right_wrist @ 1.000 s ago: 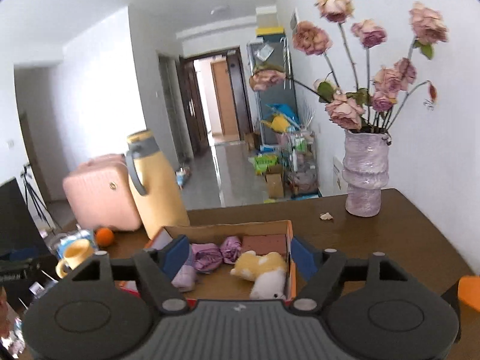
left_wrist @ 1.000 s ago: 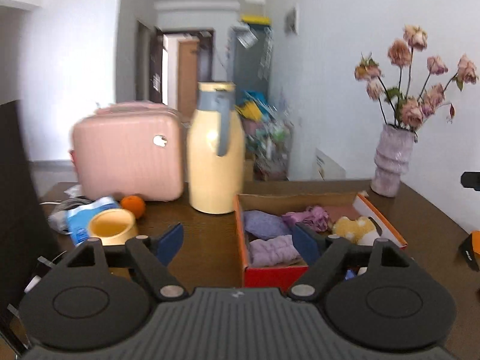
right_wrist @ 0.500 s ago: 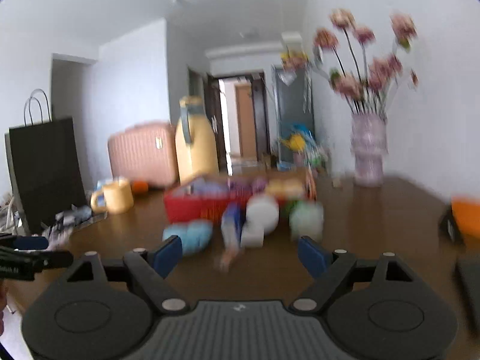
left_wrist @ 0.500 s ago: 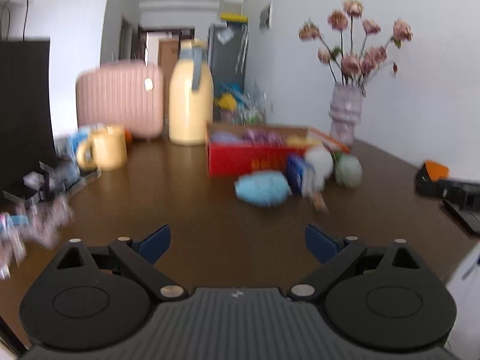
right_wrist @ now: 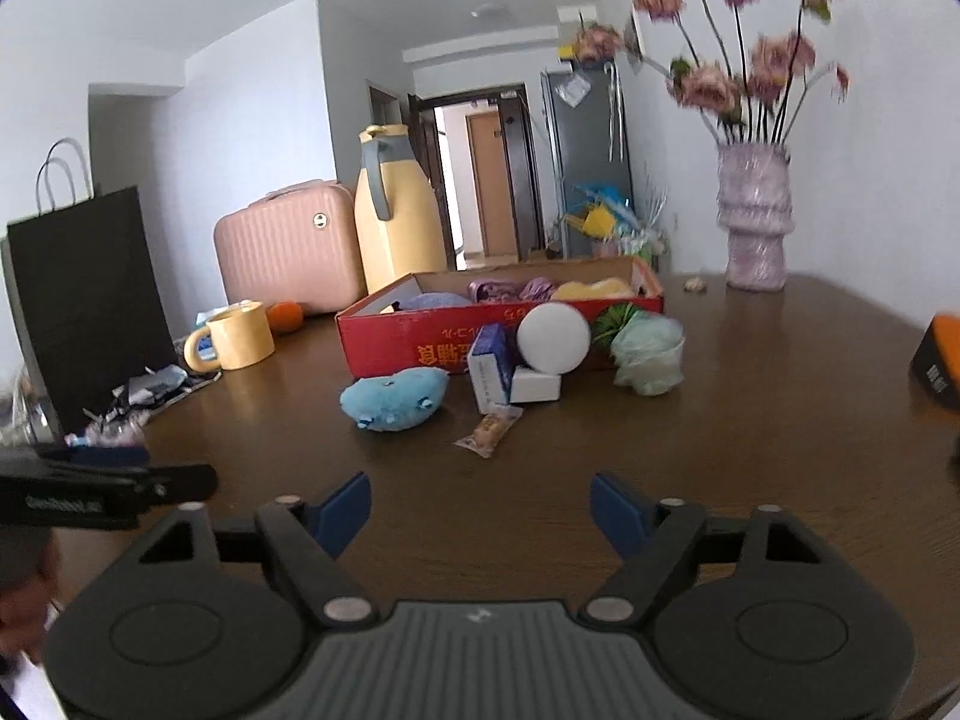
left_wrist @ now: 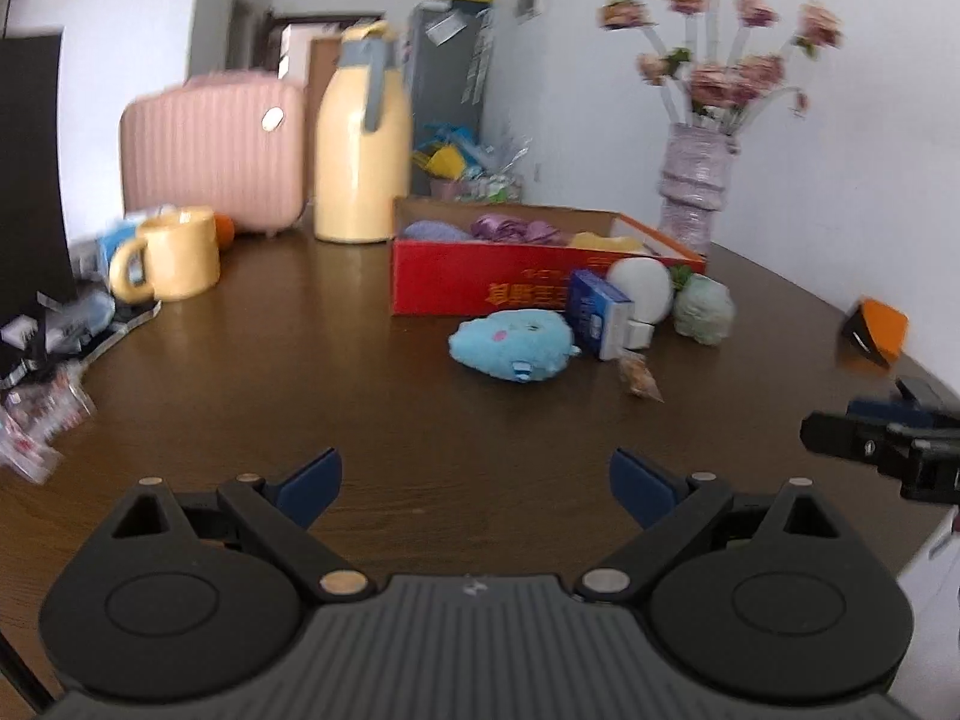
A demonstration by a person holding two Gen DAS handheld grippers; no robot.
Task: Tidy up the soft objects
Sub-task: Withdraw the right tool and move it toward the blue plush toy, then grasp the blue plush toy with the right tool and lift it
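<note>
Black paper bag (right_wrist: 84, 300) at far left edge of desk (right_wrist: 750, 450), clutter of wrappers at its foot; yellow mug (right_wrist: 237, 336) and orange (right_wrist: 284, 316) just beside, pink case (right_wrist: 288, 246) and yellow jug (right_wrist: 396, 210) upright behind, apparently parked out of the work zone. Red box (right_wrist: 420, 342) mid-desk, open top, already holding purple cloths and a yellow plush, so judged to be the collection bin. Blue plush (right_wrist: 396, 399) lying on bare desk just in front of box, nearest soft item and likely next pick. Blue carton (right_wrist: 489, 369), white ball (right_wrist: 553, 337) and snack wrapper (right_wrist: 489, 429) close by to its right; green soft bundle (right_wrist: 651, 354) beyond, near box corner. Purple vase (right_wrist: 753, 228) far right. Left gripper (left_wrist: 474, 480) jaws spread wide, holding nothing, low over near desk edge; right gripper (right_wrist: 480, 507) likewise spread and empty, lined up roughly toward the plush.
</note>
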